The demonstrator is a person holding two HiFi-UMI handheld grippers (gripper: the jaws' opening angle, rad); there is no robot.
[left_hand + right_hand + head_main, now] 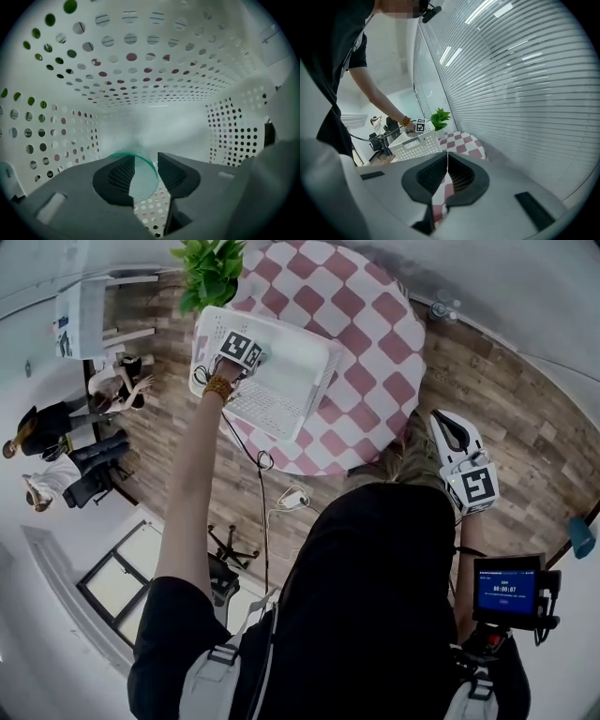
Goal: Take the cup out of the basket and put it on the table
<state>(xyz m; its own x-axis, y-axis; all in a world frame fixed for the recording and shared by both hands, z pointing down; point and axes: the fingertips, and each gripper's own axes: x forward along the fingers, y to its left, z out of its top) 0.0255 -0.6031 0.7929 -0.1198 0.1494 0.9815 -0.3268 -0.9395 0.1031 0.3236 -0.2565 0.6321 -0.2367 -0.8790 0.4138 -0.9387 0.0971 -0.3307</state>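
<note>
Head view: the round checked table (pixel 375 324) sits at 12 o'clock. The white perforated basket (pixel 300 362) stands on its 8 o'clock edge, partly overhanging the wooden floor (pixel 487 399). A potted plant (pixel 211 268) stands just beside the basket at its 11 o'clock.

Your left arm reaches out to 11 o'clock, and the marker cube (pixel 242 348) is down inside the basket rim. Left gripper view: your left gripper (pixel 146 158) points steeply down at the holed basket floor, with walls all round. Its jaws stand wide apart. The cup (pixel 143 180), clear with a green rim, lies in the basket between them. The rim arcs out from behind the 9 o'clock pad and ends close to the 3 o'clock pad. Neither pad is seen pressing on it, so there is no grip yet. I cannot tell whether the 9 o'clock pad is inside the cup's mouth.

Your right gripper (pixel 446 156) is held by your side, at 3 o'clock in the head view and well apart from the table. Its jaws are closed tip to tip and hold nothing. Its own view looks along window blinds (pixel 525 70) toward the table and basket.

A handheld screen (pixel 506 592) shows at 4 o'clock. There are people (pixel 56 456) at 9 o'clock, far off.
</note>
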